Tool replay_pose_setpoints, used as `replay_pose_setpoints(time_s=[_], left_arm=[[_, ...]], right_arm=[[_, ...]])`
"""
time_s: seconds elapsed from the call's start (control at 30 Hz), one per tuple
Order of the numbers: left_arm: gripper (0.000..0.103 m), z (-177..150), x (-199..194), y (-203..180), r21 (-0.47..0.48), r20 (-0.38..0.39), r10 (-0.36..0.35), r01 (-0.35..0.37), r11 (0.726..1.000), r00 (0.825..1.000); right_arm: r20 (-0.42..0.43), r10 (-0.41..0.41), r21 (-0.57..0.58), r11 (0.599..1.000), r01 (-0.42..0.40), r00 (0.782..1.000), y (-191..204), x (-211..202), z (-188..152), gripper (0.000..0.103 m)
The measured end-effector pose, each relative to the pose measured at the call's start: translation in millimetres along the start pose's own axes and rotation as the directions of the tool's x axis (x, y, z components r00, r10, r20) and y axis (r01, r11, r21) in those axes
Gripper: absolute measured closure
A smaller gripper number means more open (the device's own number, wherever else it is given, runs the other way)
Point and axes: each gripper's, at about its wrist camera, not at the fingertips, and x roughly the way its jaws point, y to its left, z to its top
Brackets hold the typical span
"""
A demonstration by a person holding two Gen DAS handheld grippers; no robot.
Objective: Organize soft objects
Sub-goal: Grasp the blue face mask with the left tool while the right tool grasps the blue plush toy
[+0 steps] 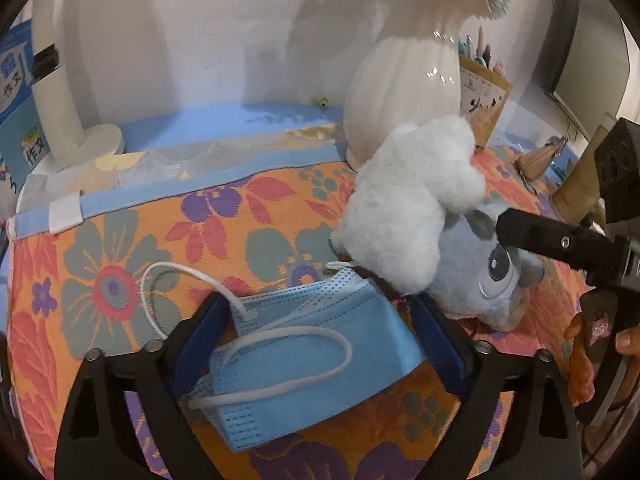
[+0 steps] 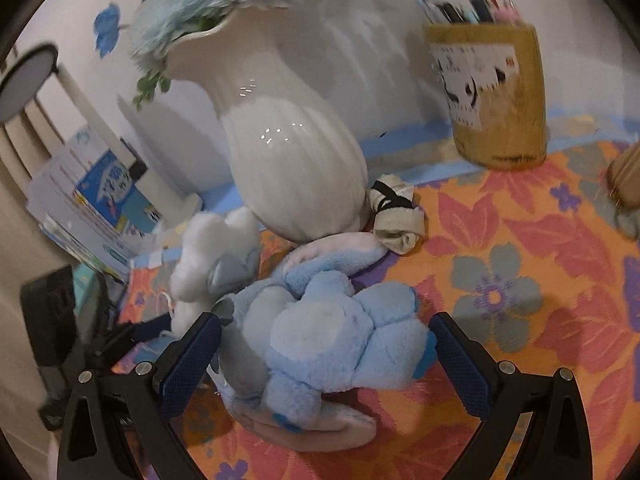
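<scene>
Left gripper (image 1: 320, 336), jaws spread wide, straddles a folded blue face mask (image 1: 316, 364) lying flat on the floral tablecloth (image 1: 120, 280); its blue pads stand clear of the mask's edges. Right gripper (image 2: 324, 364), jaws likewise apart, brackets a light-blue plush toy (image 2: 332, 344) lying on the cloth, with no pad pressing on it. The plush's white fluffy part (image 1: 408, 208) rests just beside the white ribbed vase (image 2: 288, 152). A rolled pale sock (image 2: 396, 216) lies at the vase's base; 1 pen holder (image 2: 496, 96) stands behind
</scene>
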Motion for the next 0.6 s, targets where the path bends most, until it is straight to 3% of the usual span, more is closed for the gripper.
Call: replay_pose_setpoints(time_s=[0.1,0.23,0.6], left_arm=[[0.001,0,6,-8,0.042,-0.023,0.035,-0.034,0.999,0.999],[0.0,-1,12,-19,0.101,-0.041,0.112,-0.108,0.989,0.993],[0.001,-1,10,-13,0.09,-0.04,0.1,-0.096,0.991,0.994]], right_arm=[[0.03,0.075,0.07,0.995,-0.077,0.997,-14,2,-7,0.0],[0.043,0.079,0.041,0.996,-0.081,0.996,-11,2,-11,0.0],[0.007,0.098,-0.028,0.995,-0.098,0.995,2,11,-11,0.0]])
